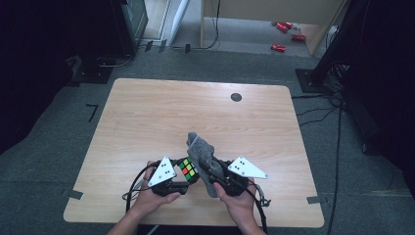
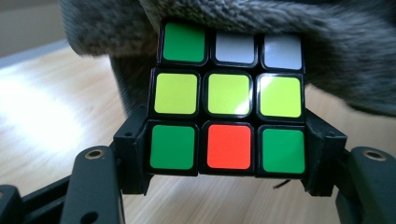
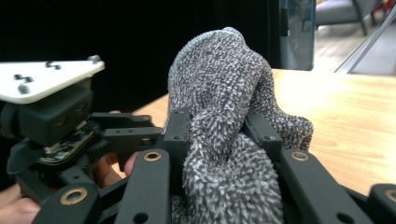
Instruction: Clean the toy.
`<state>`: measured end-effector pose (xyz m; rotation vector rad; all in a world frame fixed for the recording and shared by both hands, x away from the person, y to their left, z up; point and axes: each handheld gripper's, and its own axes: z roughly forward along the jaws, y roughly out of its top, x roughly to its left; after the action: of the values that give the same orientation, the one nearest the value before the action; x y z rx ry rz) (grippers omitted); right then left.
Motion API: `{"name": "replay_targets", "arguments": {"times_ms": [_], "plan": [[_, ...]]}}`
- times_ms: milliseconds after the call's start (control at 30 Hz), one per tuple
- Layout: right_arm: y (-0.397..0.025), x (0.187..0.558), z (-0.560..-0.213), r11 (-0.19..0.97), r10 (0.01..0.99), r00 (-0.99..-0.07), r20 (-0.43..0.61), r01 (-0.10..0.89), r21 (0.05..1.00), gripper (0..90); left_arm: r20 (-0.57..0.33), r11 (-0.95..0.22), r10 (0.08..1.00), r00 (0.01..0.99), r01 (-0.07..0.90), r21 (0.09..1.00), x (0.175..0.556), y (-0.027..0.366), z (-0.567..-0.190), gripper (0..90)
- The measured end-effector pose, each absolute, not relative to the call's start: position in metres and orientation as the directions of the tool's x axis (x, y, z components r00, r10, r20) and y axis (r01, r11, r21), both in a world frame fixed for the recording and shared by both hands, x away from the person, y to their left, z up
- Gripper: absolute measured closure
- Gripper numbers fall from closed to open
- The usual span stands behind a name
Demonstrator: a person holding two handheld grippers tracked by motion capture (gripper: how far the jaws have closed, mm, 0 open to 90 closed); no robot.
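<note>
- Starting at your left: your left gripper (image 1: 182,182) is clenched on the puzzle cube (image 1: 188,169), with one jaw on either side of the bottom row, and it holds the cube just above the near-middle of the wooden table (image 1: 147,117).
- In the left gripper view the cube (image 2: 228,111) faces you squarely: green, red, green along the bottom, three yellow-green tiles across the middle, green and two pale tiles on top.
- Moving across: the grey cloth (image 1: 201,152) sits right against the cube's top edge, and in that same view the cloth (image 2: 280,18) drapes over the upper row.
- Over to your right: your right gripper (image 1: 211,172) is closed around the cloth, a thick bunch of it pinched between the jaws and rising past them, as the right gripper view shows on the cloth (image 3: 224,116).
- This looks like wiping the cube, so keep the left grip firm and low so the upper faces stay free.
- Draw the cloth across a full face rather than dabbing, and press lightly; a hard push could twist a layer or lever the cube out of the jaws.
- Keep enough cloth ahead of the right jaws that the plastic never scrapes the tiles.
- Containers: none on the table to report, just a small dark round disc (image 1: 236,97) near the far edge.
</note>
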<state>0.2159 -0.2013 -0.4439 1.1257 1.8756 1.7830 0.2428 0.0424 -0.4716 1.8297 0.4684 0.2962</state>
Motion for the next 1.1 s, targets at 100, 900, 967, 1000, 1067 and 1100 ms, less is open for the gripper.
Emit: {"name": "replay_targets", "arguments": {"times_ms": [100,900,967,1000,1067,1100], "plan": [[-0.213,0.225,-0.450,-0.110,0.744,-0.588,0.317,0.360,0.926,67.7,-0.065,-0.204,0.455,0.888,0.175,0.963,0.245,0.049,-0.466,34.3],[-0.207,0.218,-0.437,-0.157,0.662,-0.645,0.381,0.378,0.912,67.2,-0.028,-0.263,0.483,0.875,0.176,0.949,0.246,0.044,-0.471,34.4],[-0.201,0.214,-0.432,-0.150,0.654,-0.659,0.372,0.370,0.917,67.0,-0.044,-0.240,0.474,0.879,0.178,0.954,0.246,0.045,-0.469,34.4],[-0.202,0.214,-0.433,-0.166,0.648,-0.656,0.386,0.373,0.913,67.0,-0.055,-0.227,0.470,0.881,0.182,0.957,0.246,0.047,-0.468,34.4],[-0.208,0.219,-0.437,-0.183,0.657,-0.632,0.410,0.395,0.900,67.2,-0.082,-0.193,0.462,0.883,0.191,0.963,0.247,0.050,-0.466,34.4],[-0.212,0.223,-0.442,-0.180,0.682,-0.606,0.410,0.404,0.897,67.3,-0.091,-0.183,0.463,0.882,0.195,0.963,0.247,0.051,-0.465,34.4]]}}
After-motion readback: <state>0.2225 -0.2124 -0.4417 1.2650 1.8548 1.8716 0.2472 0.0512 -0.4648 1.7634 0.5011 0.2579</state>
